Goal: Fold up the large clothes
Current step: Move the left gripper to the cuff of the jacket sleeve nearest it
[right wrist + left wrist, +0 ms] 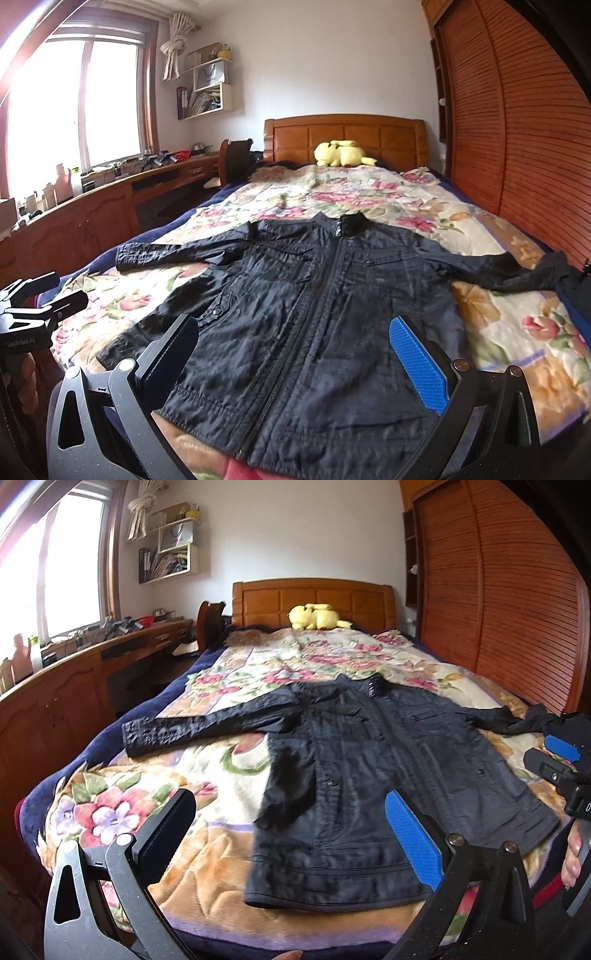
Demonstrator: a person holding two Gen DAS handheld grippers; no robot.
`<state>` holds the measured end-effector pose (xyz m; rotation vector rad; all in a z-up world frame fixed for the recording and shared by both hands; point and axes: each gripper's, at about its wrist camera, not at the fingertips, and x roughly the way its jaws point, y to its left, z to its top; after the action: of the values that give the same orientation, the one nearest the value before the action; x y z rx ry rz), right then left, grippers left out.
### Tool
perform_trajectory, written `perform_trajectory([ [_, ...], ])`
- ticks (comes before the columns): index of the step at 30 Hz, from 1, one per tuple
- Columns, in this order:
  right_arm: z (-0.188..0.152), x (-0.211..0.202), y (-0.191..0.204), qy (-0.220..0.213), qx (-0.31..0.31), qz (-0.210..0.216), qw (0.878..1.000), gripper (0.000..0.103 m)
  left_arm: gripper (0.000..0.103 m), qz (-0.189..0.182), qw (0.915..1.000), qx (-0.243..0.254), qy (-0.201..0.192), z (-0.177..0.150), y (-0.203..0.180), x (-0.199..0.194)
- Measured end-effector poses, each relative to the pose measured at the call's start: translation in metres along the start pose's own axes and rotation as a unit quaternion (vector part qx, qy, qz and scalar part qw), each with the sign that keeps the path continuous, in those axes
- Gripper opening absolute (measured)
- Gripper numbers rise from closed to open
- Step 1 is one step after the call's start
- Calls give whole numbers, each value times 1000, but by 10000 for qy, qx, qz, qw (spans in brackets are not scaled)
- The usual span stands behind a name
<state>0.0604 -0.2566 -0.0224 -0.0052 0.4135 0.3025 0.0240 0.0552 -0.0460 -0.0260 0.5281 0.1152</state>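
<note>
A: Where is the jacket (314, 306)?

B: Flat on the bed, on the floral blanket (369, 199), front up and zipped, collar toward the wooden headboard (343, 136) and hem at the near edge. Both sleeves are spread sideways; the one on the wardrobe (517, 129) side ends in a crumpled cuff close to the bed's edge.

A: And the left tongs (291, 830)?

B: Released. The fingers stand wide apart above the near end of the bed, gripping nothing. From the left wrist view the jacket's hem and lower left side lie between and beyond them, though I cannot tell whether a fingertip touches the cloth.

A: The right tongs (295, 350)?

B: Also spread wide and holding nothing. They hang over the jacket's lower half, with the zip running up between the two fingers.

A: Anything else?

B: A yellow plush toy (341, 153) rests against the headboard, well apart from the jacket. A long wooden tabletop (110, 184) with clutter runs under the window (74, 103) on the left.
</note>
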Motion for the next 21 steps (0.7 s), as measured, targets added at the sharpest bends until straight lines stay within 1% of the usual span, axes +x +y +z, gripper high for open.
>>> perform_trajectory([
  [9, 9, 51, 5, 69, -131, 237, 9996, 103, 103, 193, 9995, 55, 235, -11, 36, 41],
  [15, 13, 100, 8, 175, -140, 425, 9988, 103, 103, 302, 9989, -22, 365, -9, 66, 70],
  [21, 17, 158, 15, 440, -294, 610, 9967, 103, 103, 447, 9977, -98, 508, -3, 99, 104],
])
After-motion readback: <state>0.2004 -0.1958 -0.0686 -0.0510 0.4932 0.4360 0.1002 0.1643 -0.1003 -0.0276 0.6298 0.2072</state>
